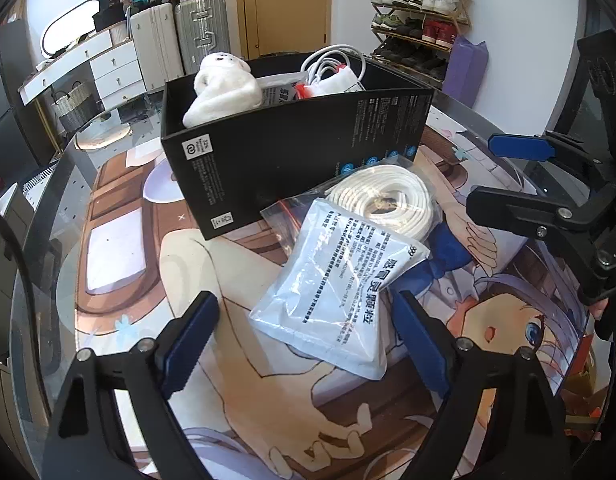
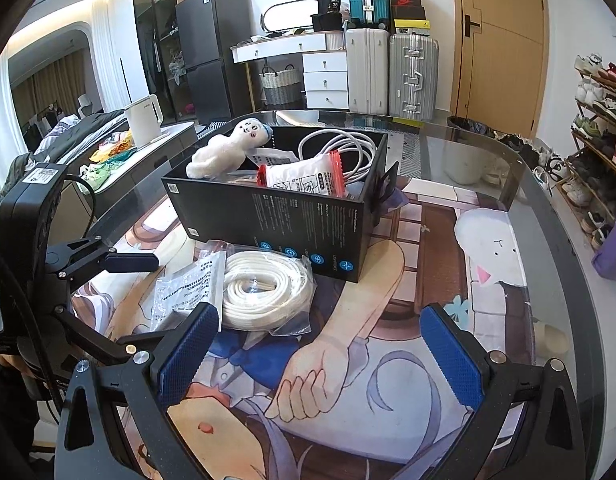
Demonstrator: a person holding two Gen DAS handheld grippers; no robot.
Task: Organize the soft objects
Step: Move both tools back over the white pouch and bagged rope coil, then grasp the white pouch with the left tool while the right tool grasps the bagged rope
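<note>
My left hand-held gripper (image 1: 303, 336) stands wide around a white pouch (image 1: 336, 292) printed with black Chinese characters, its blue pads (image 1: 187, 340) either side of it, the right one at its edge; I cannot tell whether they press it. The pouch lies on the desk (image 1: 119, 248), overlapping a clear bag of coiled white cord (image 1: 392, 196) just in front of the black box (image 1: 291, 148). The box's side carries small white print too fine to read and a row of blue round icons. Inside it sit a white plush toy (image 1: 223, 88), a red-edged packet (image 2: 303, 180) and a white cable (image 2: 340, 144). My right hand-held gripper (image 2: 320, 360) hangs wide open over the cartoon-printed mat (image 2: 388, 380), holding nothing. A shoebox (image 2: 406, 2) stacked by the suitcases shows a Nike swoosh
</note>
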